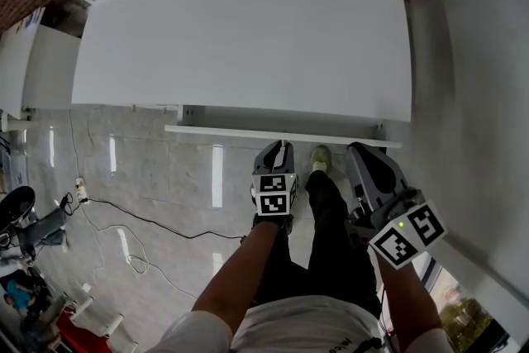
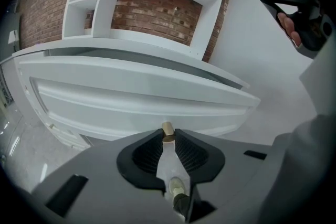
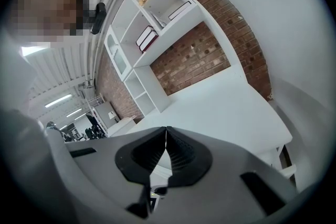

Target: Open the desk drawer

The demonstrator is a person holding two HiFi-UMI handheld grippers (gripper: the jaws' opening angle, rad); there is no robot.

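Head view: from overhead, steeply down on desk (image 1: 248,29), drawer (image 1: 248,131) and floor (image 1: 149,169). Left gripper view: low, hard up against drawer (image 2: 131,97), knob (image 2: 167,131) right at jaws, facing up toward shelves (image 2: 107,8). Right gripper view: above desk (image 3: 220,107), facing across to shelves (image 3: 142,39). Shared by all three: desk, shelves.

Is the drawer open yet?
Partly. Done: the left gripper is clamped on the small brass knob. In hand: the drawer front shows a dark gap under the desk top. Left: pulling it out further. The right gripper is shut, empty.
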